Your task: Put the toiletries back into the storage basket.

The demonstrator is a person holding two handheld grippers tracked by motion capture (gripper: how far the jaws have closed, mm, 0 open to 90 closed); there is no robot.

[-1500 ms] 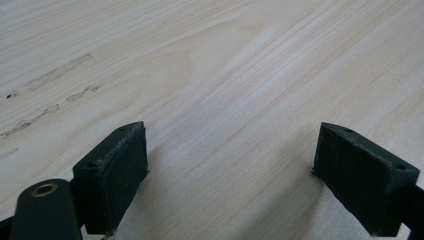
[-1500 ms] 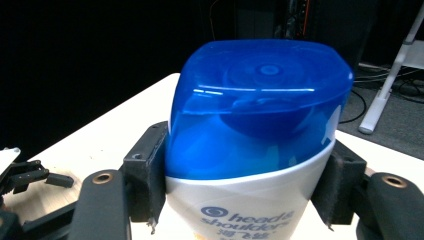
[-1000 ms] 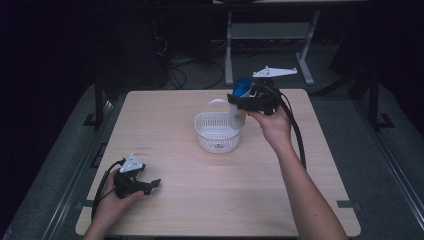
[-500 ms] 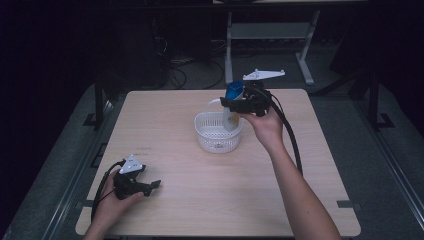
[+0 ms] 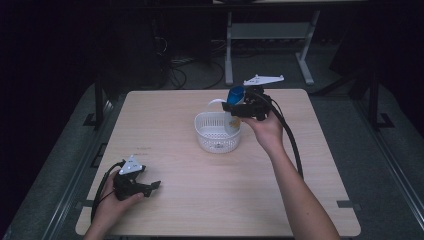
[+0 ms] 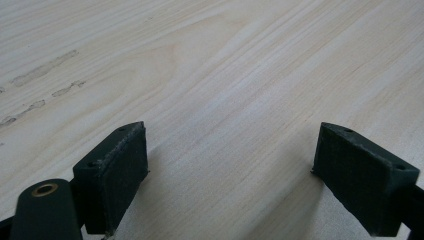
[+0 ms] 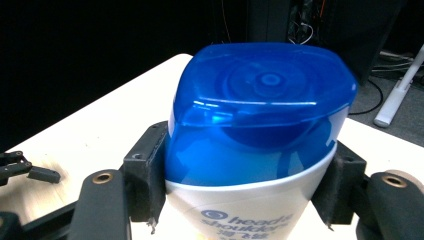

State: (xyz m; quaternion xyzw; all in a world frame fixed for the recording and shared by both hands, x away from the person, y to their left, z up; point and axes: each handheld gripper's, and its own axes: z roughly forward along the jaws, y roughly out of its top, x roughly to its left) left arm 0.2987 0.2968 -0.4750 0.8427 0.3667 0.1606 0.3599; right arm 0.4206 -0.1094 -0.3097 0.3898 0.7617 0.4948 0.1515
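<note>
The right tongs (image 7: 250, 200) are clenched just under the blue cap of the shampoo bottle (image 7: 260, 140), holding it over the 1 o'clock rim of the white basket (image 5: 216, 134), probably to lower it inside, while the left tongs (image 5: 150, 187) rest released at 7 o'clock on the table (image 5: 210, 200).

basket (image 5: 216, 135) mid-table, bare tabletop (image 5: 175, 110) all around

high view dim: table (image 5: 200, 200) lit from above, surroundings near black, soft and grainy. left gripper view bright, wood grain sharp, soft shadows under jaws. right gripper view: glare streaks on blue cap (image 7: 260, 100), background dark, near jaws slightly blurred.
</note>
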